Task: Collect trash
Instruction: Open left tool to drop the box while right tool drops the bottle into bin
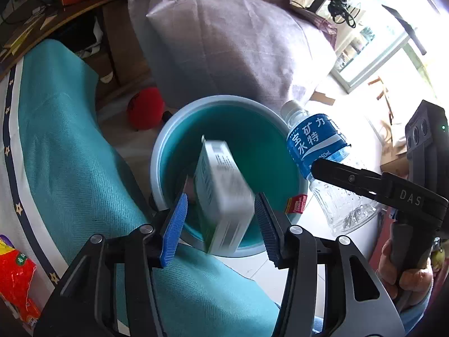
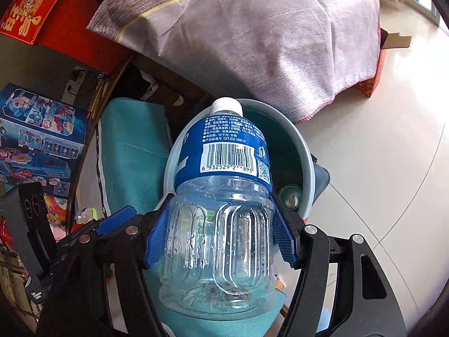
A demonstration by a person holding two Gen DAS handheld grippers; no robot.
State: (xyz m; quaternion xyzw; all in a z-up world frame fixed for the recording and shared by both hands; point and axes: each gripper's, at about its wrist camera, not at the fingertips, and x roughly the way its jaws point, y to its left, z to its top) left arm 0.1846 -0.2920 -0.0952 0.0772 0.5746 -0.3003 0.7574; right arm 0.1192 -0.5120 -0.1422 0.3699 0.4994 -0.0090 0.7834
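ribbed clear plastic bottle, perhaps empty

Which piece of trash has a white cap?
The clear plastic bottle with the blue label, pinched in the right gripper. The white-green carton over the teal bin has none showing.

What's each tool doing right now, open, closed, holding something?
Left tool: open, blurred carton loose between its pads over the bin.
Right tool: closed on the plastic bottle.

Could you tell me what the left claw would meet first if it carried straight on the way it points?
Probably the blurred green-and-white carton between its parted fingers, then the teal bin.
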